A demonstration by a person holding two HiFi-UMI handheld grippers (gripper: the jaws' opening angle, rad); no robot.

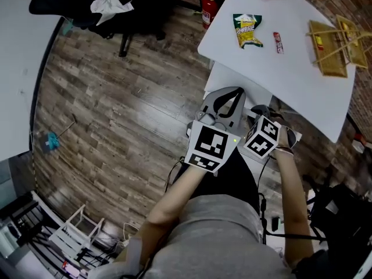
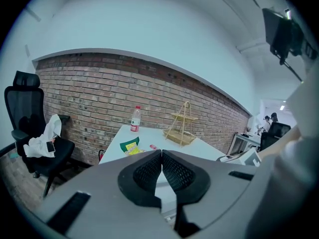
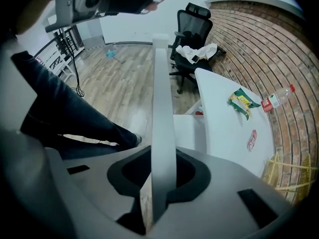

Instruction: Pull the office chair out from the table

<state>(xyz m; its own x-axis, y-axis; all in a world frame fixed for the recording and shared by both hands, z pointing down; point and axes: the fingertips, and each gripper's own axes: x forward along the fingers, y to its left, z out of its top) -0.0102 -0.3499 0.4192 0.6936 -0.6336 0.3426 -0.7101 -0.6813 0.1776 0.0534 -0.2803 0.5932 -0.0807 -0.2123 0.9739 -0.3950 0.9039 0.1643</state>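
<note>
Altogether two office chairs (image 3: 162, 108) (image 3: 194, 21); right gripper (image 3: 162, 156) clamps one.

office chair (image 1: 224, 105) with grey frame and black mesh, upright, seen from above, its backrest top just beside the near edge of the white flat-topped table (image 1: 290, 80)

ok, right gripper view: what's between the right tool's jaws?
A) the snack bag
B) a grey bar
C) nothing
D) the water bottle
B: in the right gripper view the right tool is closed on a grey bar that runs up out of its jaws, while the snack bag and water bottle sit apart on the white table.
</note>
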